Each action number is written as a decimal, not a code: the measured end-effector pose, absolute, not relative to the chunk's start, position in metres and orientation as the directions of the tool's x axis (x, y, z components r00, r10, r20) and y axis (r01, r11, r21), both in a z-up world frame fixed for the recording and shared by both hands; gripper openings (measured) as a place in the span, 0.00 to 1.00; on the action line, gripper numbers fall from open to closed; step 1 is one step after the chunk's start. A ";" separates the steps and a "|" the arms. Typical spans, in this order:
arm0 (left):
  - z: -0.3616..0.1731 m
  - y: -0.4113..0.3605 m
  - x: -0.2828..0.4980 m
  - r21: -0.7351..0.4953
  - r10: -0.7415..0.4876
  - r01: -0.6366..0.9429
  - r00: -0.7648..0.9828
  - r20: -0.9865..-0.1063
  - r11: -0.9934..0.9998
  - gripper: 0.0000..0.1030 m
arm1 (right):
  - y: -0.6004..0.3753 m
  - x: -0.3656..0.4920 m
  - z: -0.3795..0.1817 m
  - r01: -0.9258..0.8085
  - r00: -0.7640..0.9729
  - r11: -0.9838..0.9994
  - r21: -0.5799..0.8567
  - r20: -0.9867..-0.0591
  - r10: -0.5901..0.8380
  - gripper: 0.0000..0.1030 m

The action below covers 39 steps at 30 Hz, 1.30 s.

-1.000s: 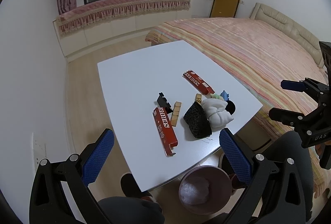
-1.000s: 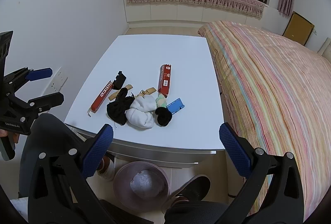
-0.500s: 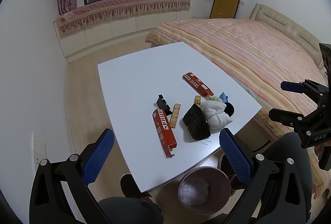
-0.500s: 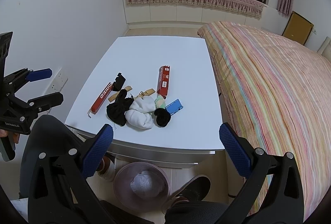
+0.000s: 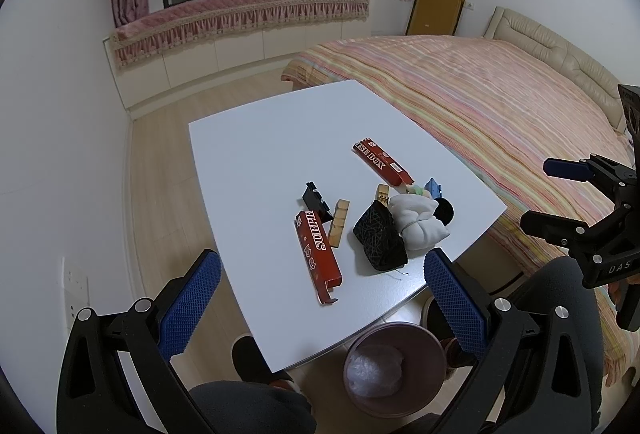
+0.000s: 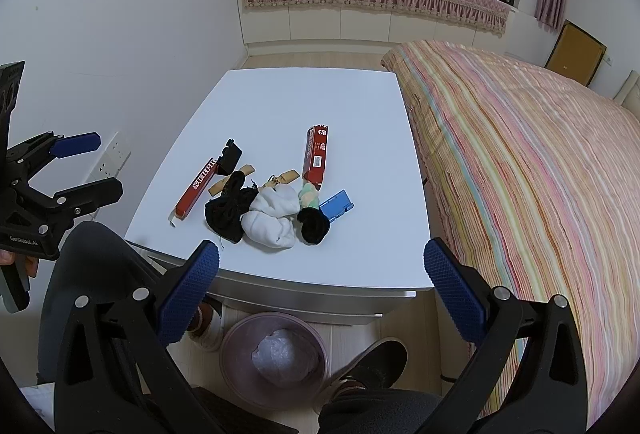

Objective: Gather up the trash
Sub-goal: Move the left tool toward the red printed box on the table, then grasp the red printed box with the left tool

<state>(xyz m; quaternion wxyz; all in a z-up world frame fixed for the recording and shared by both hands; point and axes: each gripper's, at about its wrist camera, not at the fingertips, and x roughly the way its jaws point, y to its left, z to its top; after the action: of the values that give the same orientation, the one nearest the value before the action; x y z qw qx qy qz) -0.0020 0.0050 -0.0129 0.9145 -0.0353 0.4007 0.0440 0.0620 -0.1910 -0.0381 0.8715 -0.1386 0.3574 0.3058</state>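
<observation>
On the white table lie two red cartons, a black clip, wooden pieces, a black mesh bundle, a white cloth wad, a black pompom and a blue piece. The same pile shows in the right wrist view: cartons, white wad, blue piece. My left gripper is open and empty, held above the table's near edge. My right gripper is open and empty, also above the near edge.
A pink waste bin with a plastic liner stands on the floor under the table's near edge, also in the right wrist view. A striped bed borders the table's right side. My knees and shoes are below.
Both grippers have drawn back and up a little from the table; the pile looks slightly farther away. Nothing on the table has moved.
</observation>
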 end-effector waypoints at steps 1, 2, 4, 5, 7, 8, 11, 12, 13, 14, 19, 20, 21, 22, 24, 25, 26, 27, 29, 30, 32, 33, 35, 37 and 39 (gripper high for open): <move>-0.013 0.005 -0.002 -0.028 0.054 -0.110 0.675 -0.736 0.994 0.94 | -0.191 0.062 -0.038 -0.632 0.557 0.775 -0.022 -0.708 0.434 0.97; -0.013 0.005 -0.002 -0.028 0.054 -0.110 0.675 -0.736 0.994 0.94 | -0.192 0.062 -0.038 -0.632 0.557 0.775 -0.022 -0.708 0.434 0.97; -0.014 0.006 -0.002 -0.031 0.052 -0.110 0.674 -0.737 0.993 0.94 | -0.192 0.062 -0.038 -0.632 0.558 0.775 -0.025 -0.708 0.433 0.97; -0.015 0.006 -0.002 -0.032 0.052 -0.111 0.673 -0.738 0.993 0.94 | -0.192 0.062 -0.038 -0.632 0.558 0.775 -0.023 -0.708 0.433 0.97; -0.015 0.006 -0.002 -0.031 0.052 -0.111 0.673 -0.738 0.993 0.94 | -0.193 0.062 -0.038 -0.631 0.557 0.775 -0.022 -0.709 0.433 0.97; -0.016 0.006 -0.002 -0.031 0.052 -0.111 0.672 -0.739 0.993 0.94 | -0.193 0.063 -0.038 -0.630 0.557 0.776 -0.022 -0.709 0.432 0.97; -0.017 0.006 -0.002 -0.033 0.052 -0.114 0.670 -0.741 0.993 0.94 | -0.195 0.064 -0.040 -0.629 0.556 0.777 -0.022 -0.712 0.429 0.97; -0.018 0.007 -0.001 -0.033 0.054 -0.116 0.668 -0.742 0.993 0.94 | -0.195 0.065 -0.041 -0.628 0.557 0.778 -0.025 -0.713 0.426 0.97; -0.019 0.007 0.000 -0.030 0.058 -0.120 0.666 -0.743 0.992 0.94 | -0.196 0.066 -0.043 -0.626 0.558 0.779 -0.029 -0.715 0.422 0.97; -0.021 0.007 0.001 -0.025 0.065 -0.126 0.663 -0.746 0.992 0.94 | -0.194 0.067 -0.044 -0.625 0.558 0.780 -0.031 -0.716 0.419 0.97; -0.032 0.009 0.008 -0.020 0.072 -0.136 0.641 -0.764 0.991 0.94 | -0.192 0.074 -0.052 -0.627 0.539 0.779 -0.018 -0.732 0.417 0.97; -0.036 0.010 0.011 -0.025 0.069 -0.139 0.633 -0.771 0.990 0.94 | -0.190 0.075 -0.053 -0.627 0.538 0.779 -0.020 -0.734 0.414 0.97; -0.038 0.011 0.013 -0.028 0.067 -0.141 0.629 -0.775 0.990 0.94 | -0.190 0.077 -0.054 -0.627 0.537 0.779 -0.022 -0.736 0.412 0.97; -0.040 0.012 0.014 -0.032 0.065 -0.143 0.625 -0.778 0.989 0.94 | -0.189 0.079 -0.056 -0.626 0.537 0.779 -0.025 -0.739 0.408 0.97; -0.047 0.014 0.020 -0.034 0.066 -0.150 0.613 -0.787 0.988 0.94 | -0.186 0.083 -0.059 -0.626 0.533 0.780 -0.028 -0.745 0.401 0.97; -0.049 0.015 0.022 -0.035 0.066 -0.154 0.607 -0.792 0.987 0.94 | -0.185 0.085 -0.061 -0.625 0.532 0.780 -0.029 -0.747 0.399 0.97; -0.053 0.017 0.025 -0.037 0.066 -0.159 0.601 -0.796 0.987 0.94 | -0.185 0.088 -0.063 -0.623 0.531 0.781 -0.030 -0.750 0.395 0.97; -0.056 0.018 0.027 -0.041 0.066 -0.164 0.594 -0.802 0.986 0.94 | -0.184 0.091 -0.065 -0.624 0.528 0.781 -0.030 -0.752 0.393 0.97; -0.062 0.020 0.033 -0.049 0.060 -0.170 0.580 -0.812 0.984 0.94 | -0.184 0.096 -0.069 -0.622 0.524 0.783 -0.028 -0.758 0.389 0.97; -0.066 0.021 0.035 -0.049 0.061 -0.175 0.571 -0.818 0.983 0.94 | -0.184 0.099 -0.071 -0.620 0.522 0.784 -0.027 -0.760 0.387 0.97; -0.072 0.024 0.040 -0.052 0.062 -0.184 0.560 -0.826 0.982 0.94 | -0.182 0.105 -0.076 -0.617 0.517 0.786 -0.023 -0.766 0.383 0.97; -0.075 0.025 0.042 -0.052 0.061 -0.186 0.557 -0.828 0.981 0.94 | -0.182 0.108 -0.078 -0.617 0.514 0.787 -0.022 -0.768 0.382 0.97; -0.081 0.025 0.046 -0.050 0.062 -0.188 0.547 -0.835 0.981 0.94 | -0.179 0.113 -0.083 -0.618 0.505 0.786 -0.018 -0.776 0.379 0.97; -0.086 0.026 0.050 -0.047 0.064 -0.191 0.537 -0.841 0.981 0.94 | -0.177 0.118 -0.087 -0.620 0.495 0.784 -0.012 -0.782 0.379 0.97; -0.090 0.026 0.053 -0.046 0.065 -0.194 0.529 -0.846 0.980 0.94 | -0.175 0.123 -0.091 -0.624 0.484 0.781 -0.005 -0.787 0.381 0.91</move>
<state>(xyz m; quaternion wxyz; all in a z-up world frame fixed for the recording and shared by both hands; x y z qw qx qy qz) 0.0531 0.0265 -0.0904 0.8717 -0.0672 0.4797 0.0744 0.1226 -0.1750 -0.0911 0.8488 -0.1472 0.4125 0.2962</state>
